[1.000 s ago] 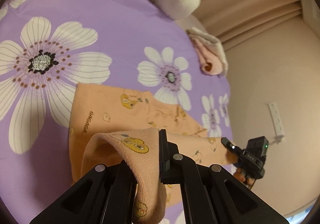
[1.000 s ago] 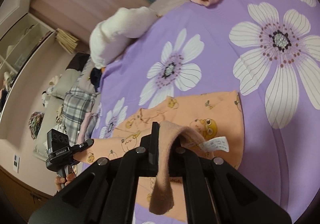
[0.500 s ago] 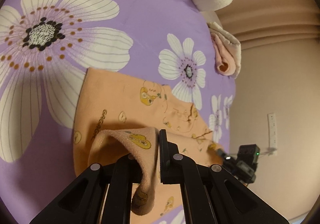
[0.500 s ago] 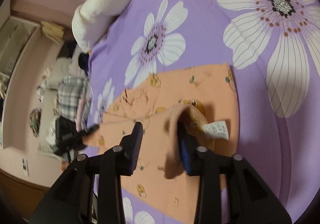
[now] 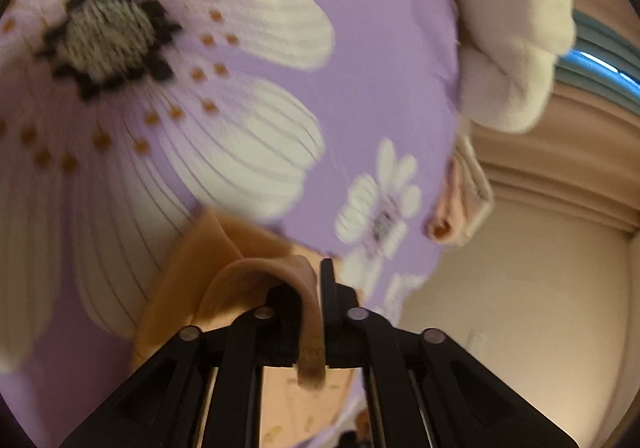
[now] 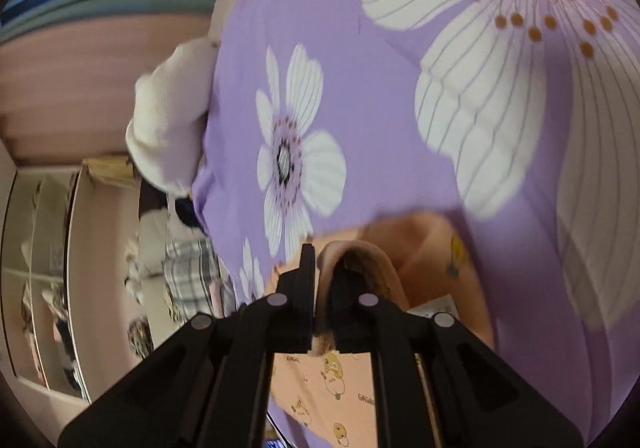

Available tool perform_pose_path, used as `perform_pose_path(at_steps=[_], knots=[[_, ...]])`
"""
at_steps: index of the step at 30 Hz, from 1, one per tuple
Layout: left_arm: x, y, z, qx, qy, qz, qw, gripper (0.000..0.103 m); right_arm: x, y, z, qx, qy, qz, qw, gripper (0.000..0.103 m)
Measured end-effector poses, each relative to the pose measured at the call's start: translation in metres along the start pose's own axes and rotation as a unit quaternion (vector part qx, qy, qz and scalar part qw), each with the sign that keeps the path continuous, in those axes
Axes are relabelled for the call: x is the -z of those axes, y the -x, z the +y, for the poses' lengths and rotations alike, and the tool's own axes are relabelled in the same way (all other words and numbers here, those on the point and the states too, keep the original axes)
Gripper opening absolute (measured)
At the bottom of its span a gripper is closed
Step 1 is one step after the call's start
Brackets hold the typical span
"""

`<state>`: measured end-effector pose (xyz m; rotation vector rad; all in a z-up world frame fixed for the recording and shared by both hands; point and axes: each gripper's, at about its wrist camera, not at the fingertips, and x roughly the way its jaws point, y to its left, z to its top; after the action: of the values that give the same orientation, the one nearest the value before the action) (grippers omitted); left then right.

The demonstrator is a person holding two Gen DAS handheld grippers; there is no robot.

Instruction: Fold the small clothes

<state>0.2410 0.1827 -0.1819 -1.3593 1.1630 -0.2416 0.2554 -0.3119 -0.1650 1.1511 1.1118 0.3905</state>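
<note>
Peach knit garment [image 5: 188,268] lies low-centre on the purple floral sheet [image 5: 380,48]; left gripper [image 5: 314,288], jaws just opening, and right gripper [image 6: 322,272], just closing, each straddle a hem fold: release both level, then smooth flat.

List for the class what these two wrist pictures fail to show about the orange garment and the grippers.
- Left wrist view: motion blur smears the orange garment; the left gripper covers its near part.
- Right wrist view: the right gripper hides where the fabric is pinched.
- Both views: the garment's whole outline is cut off, so the fold's progress is unclear.
- Neither view shows the other gripper.
</note>
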Motion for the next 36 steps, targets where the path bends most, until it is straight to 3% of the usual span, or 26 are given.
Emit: perform_pose_path(at_steps=[1, 2, 3, 5, 8, 10, 12, 14, 15, 17, 19, 21, 22, 24, 27, 29, 30, 32, 34, 36], knots=[[-0.003, 0.005, 0.003, 0.011, 0.014, -0.013, 0.9998, 0.032, -0.002, 0.002, -0.001, 0.008, -0.006, -0.013, 1.0, 0.031], [-0.006, 0.009, 0.005, 0.027, 0.026, -0.022, 0.999, 0.066, -0.004, 0.004, -0.001, 0.007, -0.008, -0.025, 1.0, 0.039], [-0.007, 0.016, 0.008, 0.048, 0.04, -0.032, 0.9975, 0.083, -0.005, 0.007, -0.002, -0.004, -0.011, -0.031, 0.999, 0.04], [-0.01, 0.028, 0.006, 0.06, 0.035, -0.05, 0.9963, 0.084, -0.005, 0.016, -0.001, -0.027, -0.014, -0.041, 0.999, 0.041], [-0.004, 0.046, -0.011, -0.001, -0.043, -0.065, 0.9969, 0.084, 0.001, 0.032, 0.009, -0.022, 0.019, -0.08, 0.996, 0.041], [0.002, 0.05, -0.017, -0.02, -0.08, -0.058, 0.9949, 0.084, 0.006, 0.039, 0.018, -0.015, 0.053, -0.084, 0.995, 0.041], [0.015, 0.054, -0.027, -0.057, -0.138, -0.056, 0.9872, 0.084, 0.015, 0.045, 0.033, 0.011, 0.105, -0.086, 0.991, 0.04], [0.033, 0.053, -0.036, -0.097, -0.2, -0.053, 0.9735, 0.084, 0.031, 0.041, 0.049, 0.044, 0.18, -0.067, 0.98, 0.032], [0.045, 0.05, -0.041, -0.118, -0.236, -0.051, 0.9632, 0.084, 0.044, 0.036, 0.058, 0.07, 0.229, -0.052, 0.969, 0.028], [0.068, 0.042, -0.051, -0.168, -0.314, -0.045, 0.9335, 0.082, 0.073, 0.019, 0.074, 0.147, 0.325, -0.032, 0.934, 0.019], [0.089, 0.027, -0.056, -0.22, -0.382, -0.035, 0.897, 0.075, 0.105, -0.004, 0.083, 0.219, 0.416, -0.006, 0.883, 0.012], [0.106, 0.008, -0.057, -0.254, -0.433, -0.009, 0.8651, 0.062, 0.126, -0.024, 0.082, 0.25, 0.462, 0.028, 0.85, 0.01], [0.11, -0.002, -0.056, -0.269, -0.449, 0.002, 0.8523, 0.061, 0.132, -0.034, 0.08, 0.263, 0.475, 0.045, 0.838, 0.01], [0.109, -0.017, -0.053, -0.287, -0.455, 0.018, 0.8426, 0.061, 0.132, -0.05, 0.075, 0.287, 0.483, 0.061, 0.825, 0.009], [0.1, -0.042, -0.052, -0.318, -0.46, 0.017, 0.8289, 0.061, 0.115, -0.074, 0.079, 0.306, 0.483, 0.06, 0.818, 0.007], [0.092, -0.049, -0.062, -0.312, -0.455, -0.002, 0.8342, 0.061, 0.104, -0.087, 0.087, 0.315, 0.477, 0.048, 0.819, 0.005], [0.084, -0.049, -0.069, -0.301, -0.444, -0.015, 0.8439, 0.061, 0.093, -0.091, 0.092, 0.314, 0.469, 0.038, 0.825, 0.005], [0.062, -0.042, -0.082, -0.265, -0.405, -0.052, 0.8738, 0.061, 0.08, -0.089, 0.105, 0.298, 0.46, 0.0, 0.836, 0.006], [0.053, -0.033, -0.088, -0.244, -0.376, -0.072, 0.8912, 0.061, 0.062, -0.085, 0.115, 0.283, 0.435, -0.039, 0.854, 0.011], [0.053, -0.022, -0.095, -0.23, -0.374, -0.087, 0.8942, 0.061, 0.055, -0.069, 0.122, 0.27, 0.414, -0.065, 0.867, 0.011]])
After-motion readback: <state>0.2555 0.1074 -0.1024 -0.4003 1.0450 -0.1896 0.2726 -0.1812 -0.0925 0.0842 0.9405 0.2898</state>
